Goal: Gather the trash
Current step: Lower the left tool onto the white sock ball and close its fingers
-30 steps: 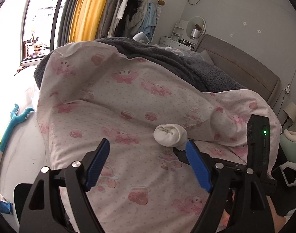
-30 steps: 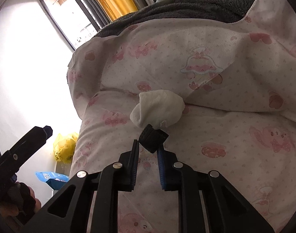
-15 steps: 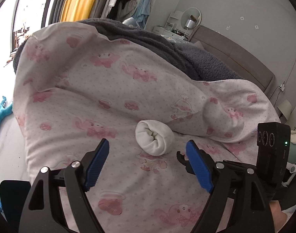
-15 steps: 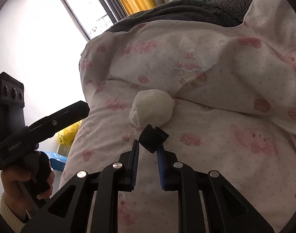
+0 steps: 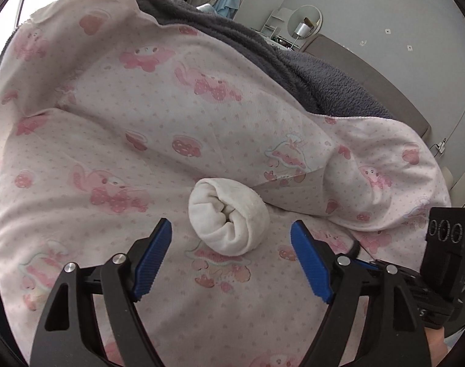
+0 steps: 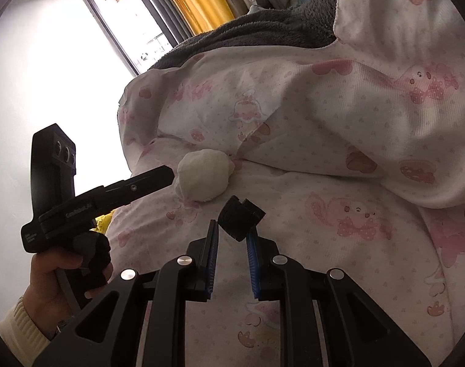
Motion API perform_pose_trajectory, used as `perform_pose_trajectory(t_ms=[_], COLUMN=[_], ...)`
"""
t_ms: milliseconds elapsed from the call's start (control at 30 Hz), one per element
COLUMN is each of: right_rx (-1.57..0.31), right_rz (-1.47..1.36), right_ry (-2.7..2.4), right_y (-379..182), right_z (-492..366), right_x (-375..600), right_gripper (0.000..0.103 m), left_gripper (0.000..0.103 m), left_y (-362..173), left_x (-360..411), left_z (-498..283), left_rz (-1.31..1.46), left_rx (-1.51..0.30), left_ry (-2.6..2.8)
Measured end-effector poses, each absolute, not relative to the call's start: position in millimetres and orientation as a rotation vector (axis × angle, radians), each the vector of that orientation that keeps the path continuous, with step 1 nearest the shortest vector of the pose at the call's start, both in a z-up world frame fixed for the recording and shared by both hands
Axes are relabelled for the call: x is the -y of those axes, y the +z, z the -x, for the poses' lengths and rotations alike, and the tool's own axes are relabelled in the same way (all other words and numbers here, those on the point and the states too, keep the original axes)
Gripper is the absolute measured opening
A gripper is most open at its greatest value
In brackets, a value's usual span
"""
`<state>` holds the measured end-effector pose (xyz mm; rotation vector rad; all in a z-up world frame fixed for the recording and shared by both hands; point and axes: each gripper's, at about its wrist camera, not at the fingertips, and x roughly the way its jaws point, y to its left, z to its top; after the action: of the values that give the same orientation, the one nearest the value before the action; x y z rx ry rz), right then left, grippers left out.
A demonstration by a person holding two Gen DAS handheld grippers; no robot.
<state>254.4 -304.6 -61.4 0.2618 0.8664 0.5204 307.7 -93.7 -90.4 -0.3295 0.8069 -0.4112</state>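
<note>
The left gripper (image 5: pixel 231 263), jaws closing and empty, should straddle the white wad (image 5: pixel 229 215) on the pink quilt (image 5: pixel 140 116) squarely; the right gripper (image 6: pixel 231 234) grips a black block (image 6: pixel 241 220).

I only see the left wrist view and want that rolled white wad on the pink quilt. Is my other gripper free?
Observer: No. The right gripper is shut on a small black block.
Operator: Is that block near the wad?
Observer: It hangs just in front of the white wad, apart from it, over the quilt.
Operator: How does my left gripper look from there?
Observer: The left gripper, its jaws closing, shows one finger there, its tip right beside the wad's left side. The pads are not pressing on it.
</note>
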Motion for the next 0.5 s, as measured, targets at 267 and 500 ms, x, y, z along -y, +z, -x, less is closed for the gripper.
perform_pose_trajectory(t_ms=[267, 500], right_rx=[-0.872, -0.873], right_rz=[-0.236, -0.214], right_ry=[0.518, 0.509], right_y=[-68, -70], right_z=[-249, -248], right_x=[316, 322], right_gripper=[0.019, 0.019], left_gripper=[0.069, 0.047], left_y=[-101, -106], left_x=[108, 111], left_z=[-323, -332], left_rz=[0.337, 0.319], left_rx=[-0.848, -0.872], left_ry=[-0.438, -0.434])
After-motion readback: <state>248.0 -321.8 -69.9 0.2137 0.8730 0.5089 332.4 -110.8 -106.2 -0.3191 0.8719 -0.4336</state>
